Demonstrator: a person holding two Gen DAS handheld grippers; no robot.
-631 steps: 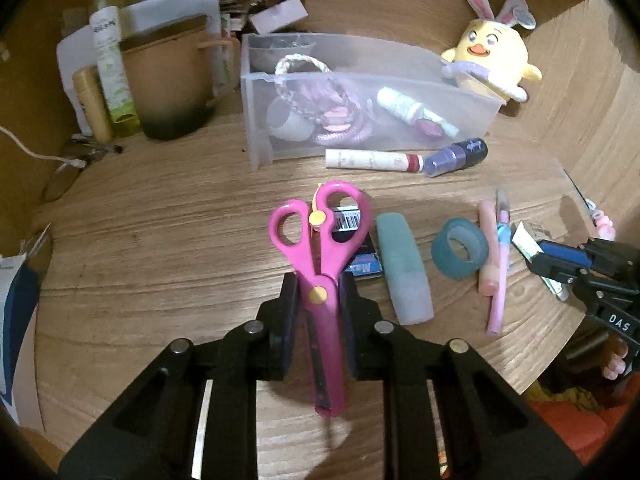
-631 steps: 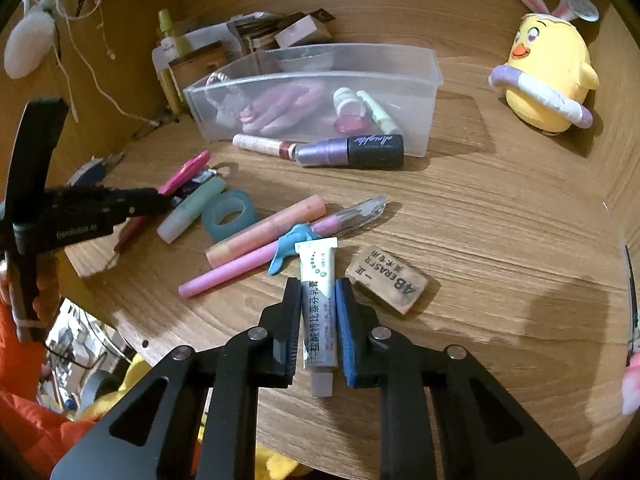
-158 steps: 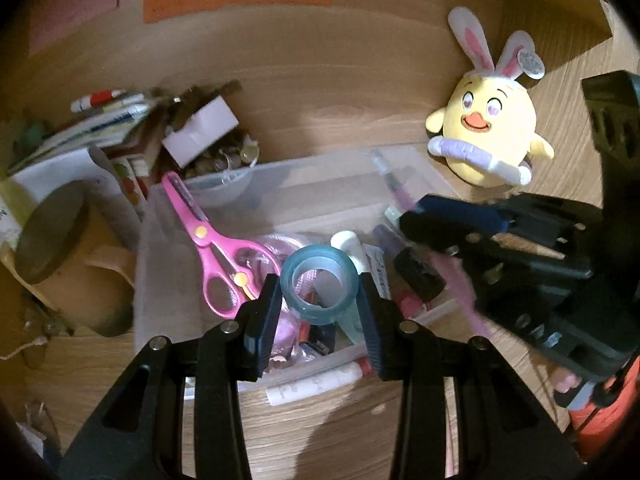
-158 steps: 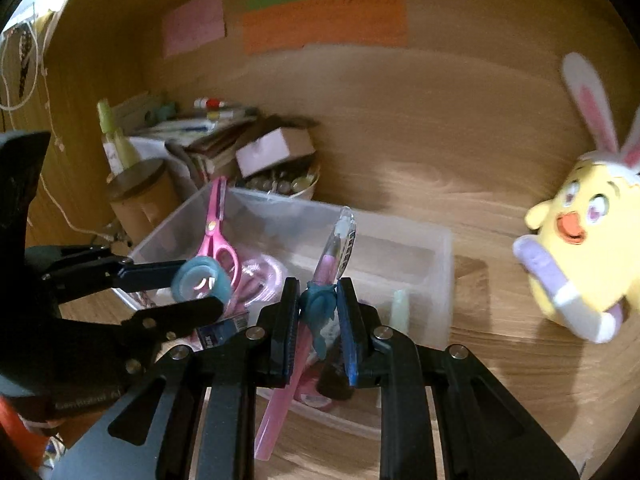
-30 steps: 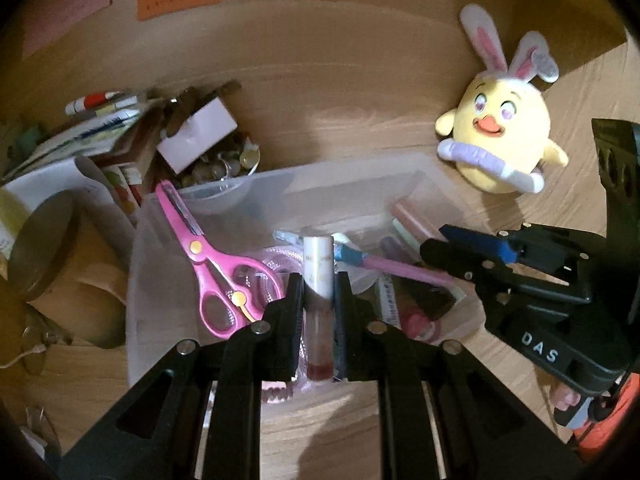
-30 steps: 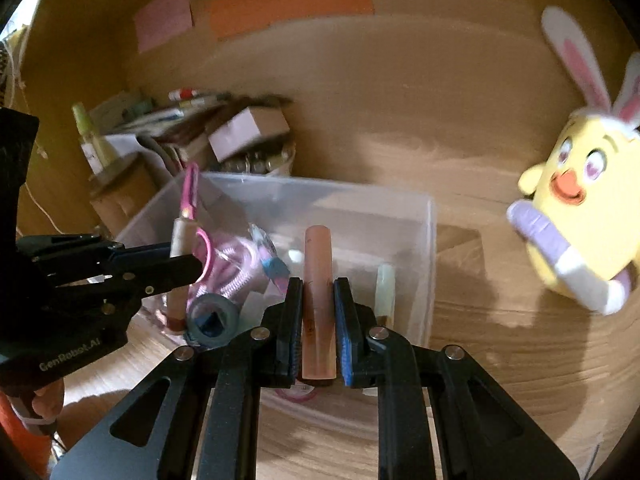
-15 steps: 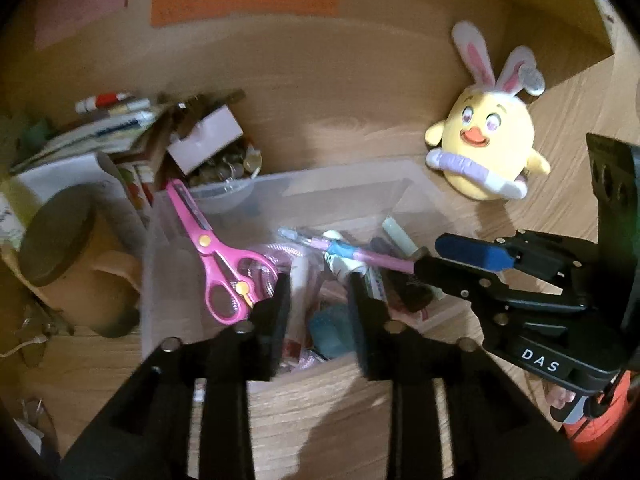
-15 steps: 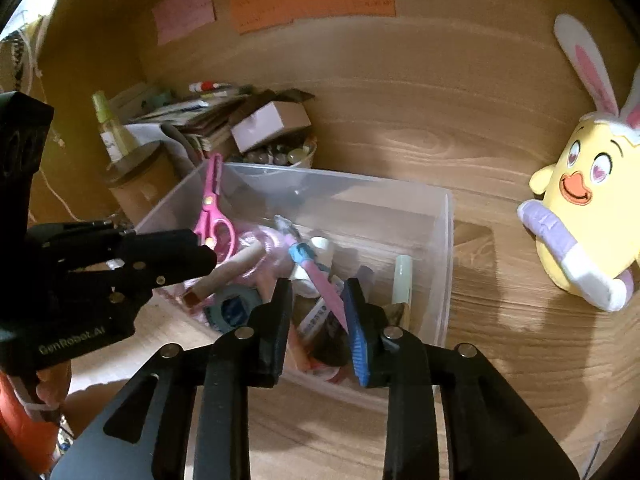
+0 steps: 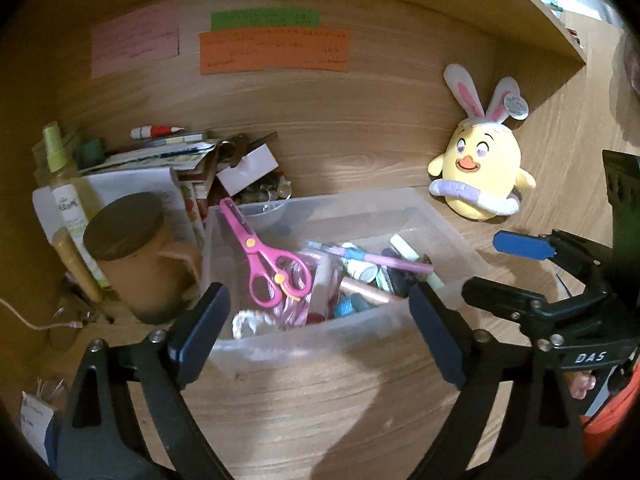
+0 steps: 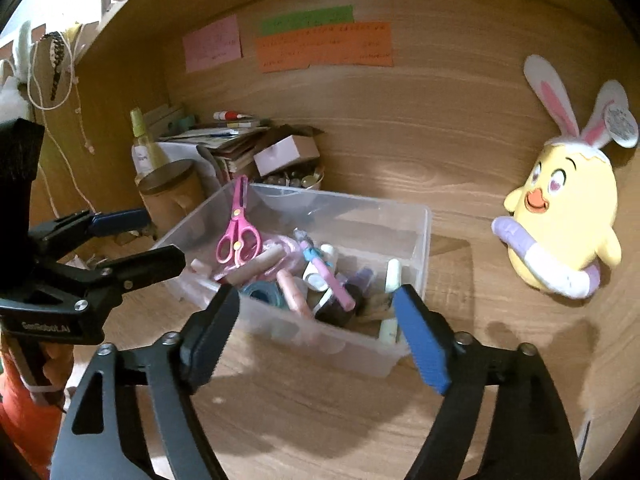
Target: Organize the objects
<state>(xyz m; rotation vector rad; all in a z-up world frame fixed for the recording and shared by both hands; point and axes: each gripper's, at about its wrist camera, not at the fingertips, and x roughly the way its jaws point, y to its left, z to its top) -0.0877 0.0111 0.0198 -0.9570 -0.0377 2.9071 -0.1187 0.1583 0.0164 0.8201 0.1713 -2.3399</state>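
Note:
A clear plastic bin (image 9: 320, 344) (image 10: 416, 216) stands on the wooden desk. In it lie pink scissors (image 9: 264, 260) (image 10: 238, 236), a pink pen (image 9: 384, 259) (image 10: 326, 276), a teal tape roll (image 10: 262, 292), tubes and other small items. My left gripper (image 9: 320, 320) is wide open and empty, just in front of the bin; it also shows in the right wrist view (image 10: 148, 240). My right gripper (image 10: 316, 328) is wide open and empty, at the bin's near wall; it also shows in the left wrist view (image 9: 496, 268).
A yellow plush chick with rabbit ears (image 9: 480, 180) (image 10: 560, 220) sits right of the bin. A brown lidded mug (image 9: 132, 256), a green spray bottle (image 9: 64, 184), stacked papers and a small box (image 9: 248, 168) crowd the left back corner. Sticky notes (image 9: 272, 52) hang on the back wall.
Both grippers have opened wide and pulled back from the bin. The tube from the left gripper and the peach stick from the right now lie in the bin.

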